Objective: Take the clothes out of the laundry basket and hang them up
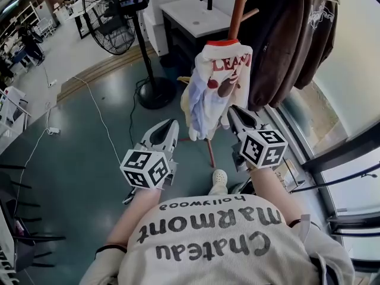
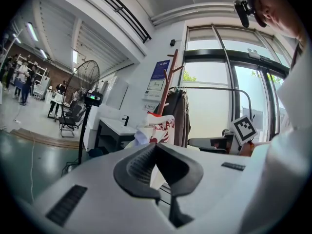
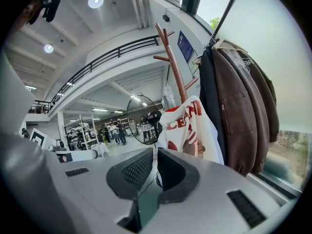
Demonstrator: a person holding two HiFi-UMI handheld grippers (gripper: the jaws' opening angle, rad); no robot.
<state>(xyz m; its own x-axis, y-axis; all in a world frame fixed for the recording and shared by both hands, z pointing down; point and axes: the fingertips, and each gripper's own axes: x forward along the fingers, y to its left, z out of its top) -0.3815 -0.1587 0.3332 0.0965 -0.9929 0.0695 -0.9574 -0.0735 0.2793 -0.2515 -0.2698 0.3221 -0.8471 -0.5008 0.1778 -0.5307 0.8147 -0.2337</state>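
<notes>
At the far left a standing fan [image 1: 110,13] stands well clear of the work. Nearer the person, the left tongs [image 1: 169,123] are closed tip to tip on nothing and point level toward the rack. Empty and held short of the cloth, they seem idle rather than gripping. Between the two tools a white garment with red lettering [image 1: 217,91] is draped over a peg of the wooden coat rack [image 1: 239,8]. It hangs in loose folds with its hem above the floor, so this piece looks already hung. It sits bunched on the peg, though, and may need straightening. Just to its right, the right tongs [image 1: 233,110] are a narrow slit apart with nothing between them. They are close beside the cloth's lower edge and tipped slightly down, probably to tidy it or draw away. Further right a brown jacket [image 1: 300,37] hangs on a hanger. The laundry basket appears in no view.
</notes>
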